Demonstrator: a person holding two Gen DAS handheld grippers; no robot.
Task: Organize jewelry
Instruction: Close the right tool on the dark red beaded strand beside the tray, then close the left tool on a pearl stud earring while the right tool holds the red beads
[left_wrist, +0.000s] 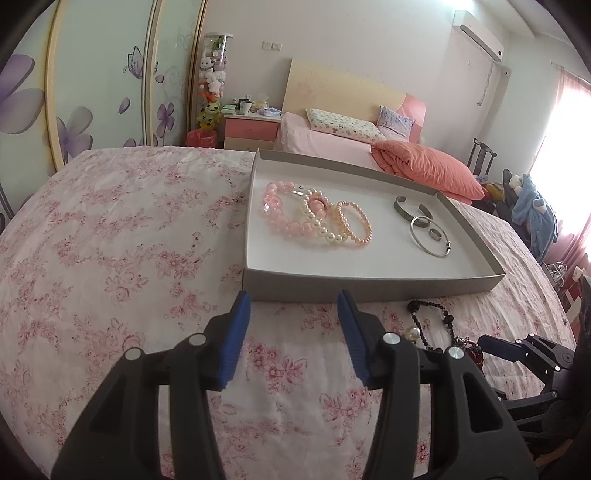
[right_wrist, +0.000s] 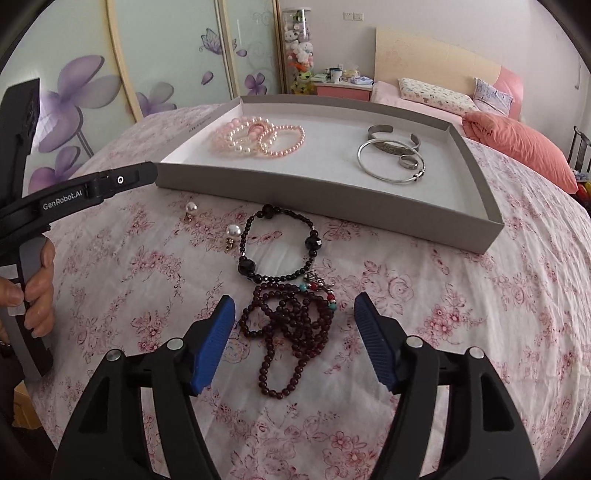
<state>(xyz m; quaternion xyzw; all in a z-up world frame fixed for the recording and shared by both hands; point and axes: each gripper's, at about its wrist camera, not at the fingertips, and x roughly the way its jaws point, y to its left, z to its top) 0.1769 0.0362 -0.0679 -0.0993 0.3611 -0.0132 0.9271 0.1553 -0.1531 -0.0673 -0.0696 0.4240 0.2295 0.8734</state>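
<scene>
Both claws released, nothing gripped.
Bare floral bedspread (left_wrist: 110, 258) left of tray (left_wrist: 369, 286); dark bead strand (right_wrist: 291, 325) between right claw (right_wrist: 295, 306) tips; left claw (left_wrist: 293, 299) reads "GenRobot.AI".

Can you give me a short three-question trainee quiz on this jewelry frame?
1. True or false: the dark red bead strand lies inside the tray.
2. Which group sits at the tray's right end? A) metal bangles B) pearl earrings C) black bead bracelet
3. Fill in: nothing is between the pads of the right gripper or the left gripper; both are ____.

Key: 1 false, it lies on the floral cloth; 2 A; 3 open.
</scene>
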